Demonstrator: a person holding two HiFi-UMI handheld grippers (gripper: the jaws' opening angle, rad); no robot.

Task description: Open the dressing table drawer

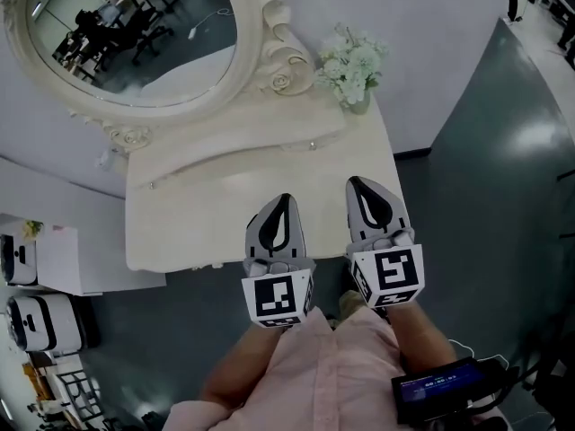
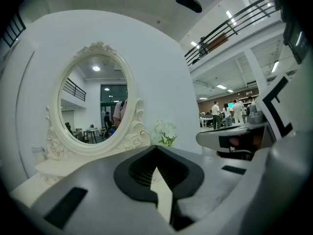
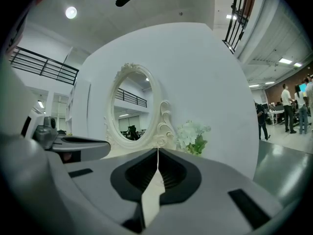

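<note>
Left gripper [image 1: 283,203] and right gripper [image 1: 361,187]: 2 pairs of jaws together, empty, poised over dressing table [image 1: 180,232]. Likely approaching; drawer front under near edge, hardly visible.

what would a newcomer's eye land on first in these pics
First, the big oval mirror in its carved cream frame, at the back left of the dressing table. Next, the two grey tools hovering side by side over the table's near edge, left tool and right tool, both shut and empty. A white bouquet sits at the back right corner.
</note>
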